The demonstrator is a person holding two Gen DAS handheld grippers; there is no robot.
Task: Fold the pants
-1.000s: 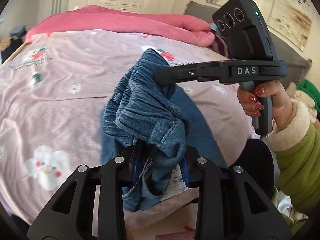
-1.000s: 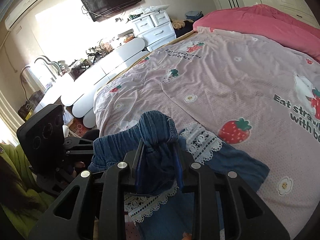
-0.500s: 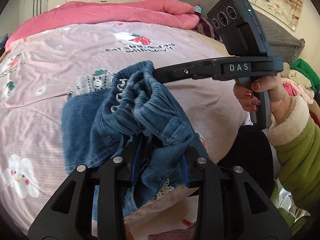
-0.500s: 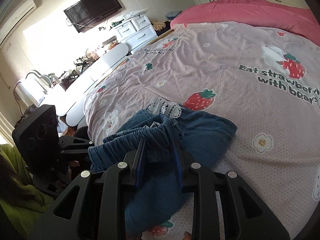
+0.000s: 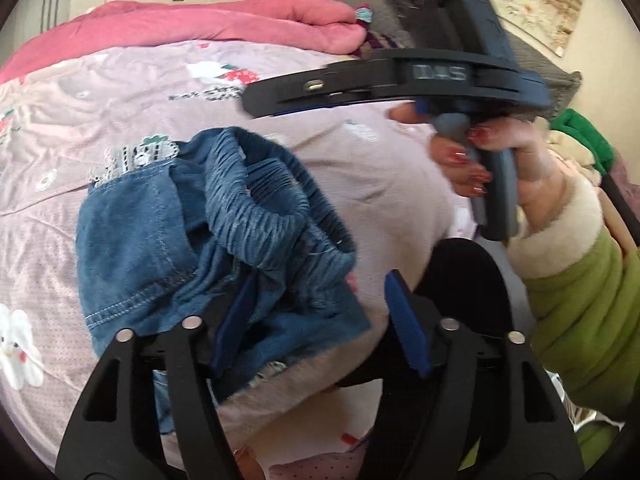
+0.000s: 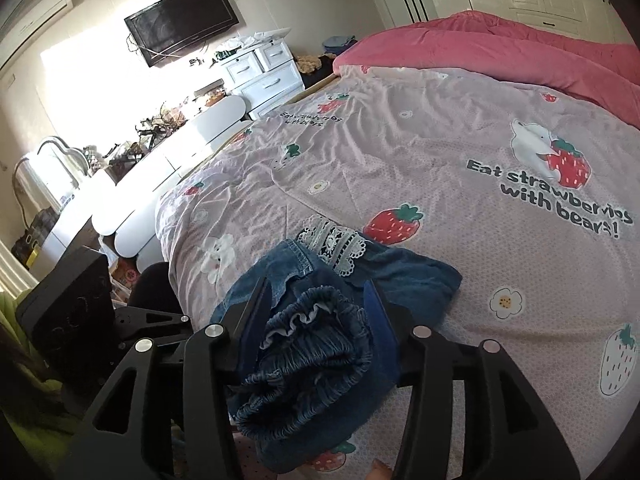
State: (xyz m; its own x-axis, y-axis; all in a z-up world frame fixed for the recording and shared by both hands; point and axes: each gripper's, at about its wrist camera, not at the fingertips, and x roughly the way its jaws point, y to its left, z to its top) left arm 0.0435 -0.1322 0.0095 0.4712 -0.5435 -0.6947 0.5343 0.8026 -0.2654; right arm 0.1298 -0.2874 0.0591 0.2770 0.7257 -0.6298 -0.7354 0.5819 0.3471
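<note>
Small blue denim pants (image 5: 168, 248) with an elastic waistband and white lace trim (image 6: 334, 244) lie bunched on the pink strawberry-print bedspread (image 5: 100, 120) near its front edge. My left gripper (image 5: 320, 320) is open, its blue pads spread, with the waistband lying just in front of and between them. My right gripper (image 6: 316, 320) is open too, the gathered waistband (image 6: 312, 344) resting loose between its pads. In the left wrist view the right gripper (image 5: 256, 100) shows above the pants, held by a hand in a green sleeve.
A pink quilt (image 6: 520, 52) lies along the far side of the bed. A white dresser (image 6: 264, 72), a cluttered white desk (image 6: 132, 168) and a wall television (image 6: 182, 20) stand beyond the bed's left edge. A black chair (image 5: 472, 280) is by the near edge.
Both grippers have opened and let go of the pants' waistband. The pants have dropped onto the bedspread. The right gripper has lifted away above them.
</note>
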